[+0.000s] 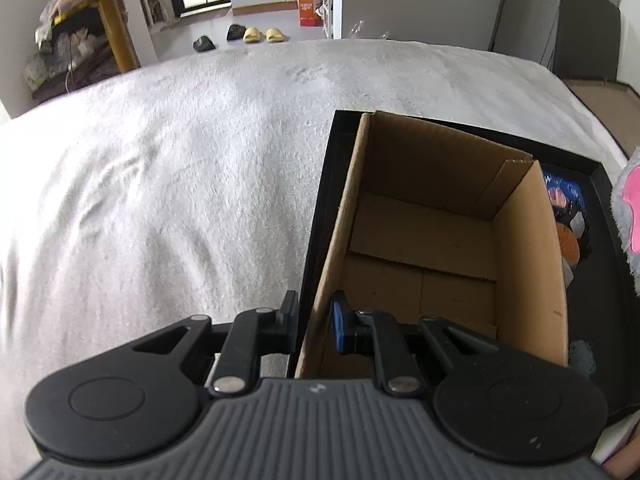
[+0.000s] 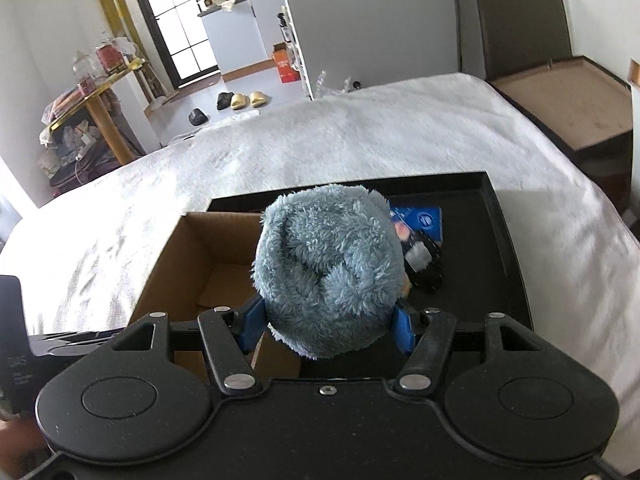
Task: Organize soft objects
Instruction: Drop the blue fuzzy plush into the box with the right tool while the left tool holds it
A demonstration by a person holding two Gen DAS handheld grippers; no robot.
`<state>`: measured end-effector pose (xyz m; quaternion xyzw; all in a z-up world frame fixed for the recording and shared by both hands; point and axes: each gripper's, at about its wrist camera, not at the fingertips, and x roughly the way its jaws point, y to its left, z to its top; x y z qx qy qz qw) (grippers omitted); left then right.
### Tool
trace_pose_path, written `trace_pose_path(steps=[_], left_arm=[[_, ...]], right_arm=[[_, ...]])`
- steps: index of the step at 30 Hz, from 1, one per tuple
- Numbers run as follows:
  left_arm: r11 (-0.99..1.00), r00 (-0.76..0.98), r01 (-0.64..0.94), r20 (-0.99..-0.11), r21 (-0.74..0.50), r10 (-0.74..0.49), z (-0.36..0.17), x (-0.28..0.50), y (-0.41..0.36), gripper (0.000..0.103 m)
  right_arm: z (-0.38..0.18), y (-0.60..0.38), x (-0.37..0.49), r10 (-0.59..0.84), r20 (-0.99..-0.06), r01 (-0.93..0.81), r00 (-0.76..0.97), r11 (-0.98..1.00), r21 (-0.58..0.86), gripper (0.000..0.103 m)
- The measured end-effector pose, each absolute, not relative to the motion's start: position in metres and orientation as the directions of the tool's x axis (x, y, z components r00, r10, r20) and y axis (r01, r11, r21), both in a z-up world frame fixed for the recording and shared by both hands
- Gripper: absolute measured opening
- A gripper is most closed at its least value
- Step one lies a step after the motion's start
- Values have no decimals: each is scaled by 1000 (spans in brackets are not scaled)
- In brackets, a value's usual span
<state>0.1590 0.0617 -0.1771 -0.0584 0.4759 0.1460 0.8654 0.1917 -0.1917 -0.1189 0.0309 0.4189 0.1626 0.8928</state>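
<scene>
My right gripper (image 2: 326, 320) is shut on a fluffy blue plush toy (image 2: 328, 268) and holds it above the right wall of an open cardboard box (image 2: 176, 264). The toy's grey and pink edge shows at the right of the left wrist view (image 1: 630, 216). My left gripper (image 1: 314, 326) is shut on the left wall of the cardboard box (image 1: 348, 216), one finger outside and the blue pad (image 1: 339, 326) inside. The box sits in a black tray (image 1: 320, 216) (image 2: 504, 240) and looks empty. Small soft items (image 1: 568, 220) (image 2: 420, 248) lie in the tray right of the box.
The tray rests on a bed with a white fuzzy blanket (image 1: 180, 184) (image 2: 360, 140). Slippers (image 2: 244, 100) lie on the floor beyond the bed. A cluttered yellow table (image 2: 92, 96) stands at the far left and a brown headboard (image 2: 520, 20) at the far right.
</scene>
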Motion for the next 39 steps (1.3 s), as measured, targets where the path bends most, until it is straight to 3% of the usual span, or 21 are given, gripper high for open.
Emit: trace_pose_path(steps=[28,33,39], left_arm=[[923,553,-347,-831,-167,57,-195,152,94,13],[919,558,-346,-829,-190,39,-196,151,98,13],[919,553,-347,-832,-185,41,-195,150,96,13]], right_arm=[[-144,-91,211,402,-772,-410,492,889,202,61],[-139,-85,213,452,-731,-413,511,875,252,72],[-139,-93,210,433,-740,-388,515,887,249,72]])
